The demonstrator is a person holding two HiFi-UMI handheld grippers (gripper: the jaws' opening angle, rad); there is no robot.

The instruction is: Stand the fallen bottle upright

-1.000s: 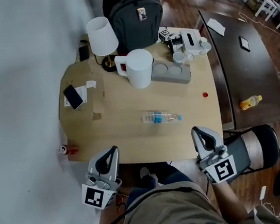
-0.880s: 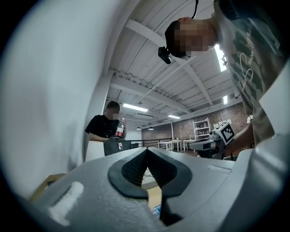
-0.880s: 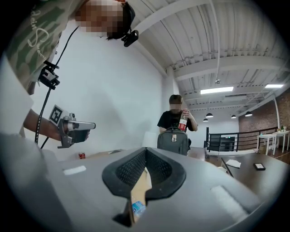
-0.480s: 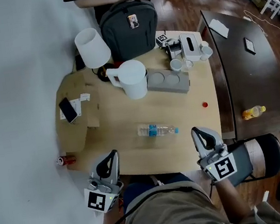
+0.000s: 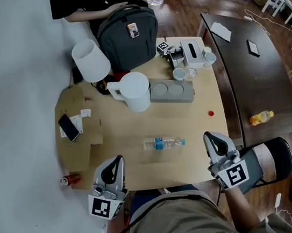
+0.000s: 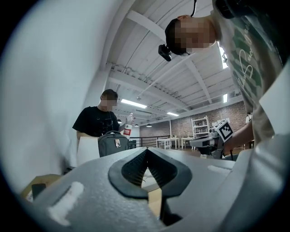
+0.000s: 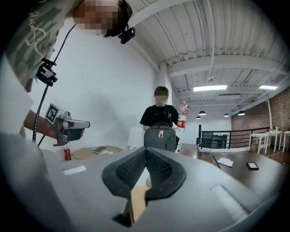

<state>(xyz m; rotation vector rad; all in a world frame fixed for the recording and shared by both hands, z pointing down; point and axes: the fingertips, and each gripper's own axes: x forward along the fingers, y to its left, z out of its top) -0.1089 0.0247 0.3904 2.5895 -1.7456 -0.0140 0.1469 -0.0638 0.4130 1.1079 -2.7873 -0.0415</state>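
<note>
A clear plastic bottle point(image 5: 163, 143) with a blue label lies on its side on the light wooden table point(image 5: 136, 125), its cap toward the right. My left gripper point(image 5: 117, 161) hovers at the table's near edge, left of the bottle, jaws shut and empty. Over the near right edge my right gripper point(image 5: 210, 137) is also shut with nothing in it. Both point level toward the far side. In the left gripper view my own closed jaws point(image 6: 146, 152) fill the lower frame and hide the bottle. The right gripper point(image 7: 146, 151) view is likewise blocked by its jaws.
A white pitcher point(image 5: 134, 90), a grey tray point(image 5: 170, 90), small cups point(image 5: 179, 73), a white lampshade point(image 5: 91, 60) and a dark backpack point(image 5: 125, 32) stand at the far side. A phone point(image 5: 68, 127) lies left, a red cap point(image 5: 210, 113) right. A person stands behind the backpack point(image 7: 159, 137). A dark chair point(image 5: 266, 157) sits right.
Both grippers have moved forward along the table's near edge, so the table and bottle sit lower and closer in the head view. The jaws stayed shut. The bottle has not moved on the table.
</note>
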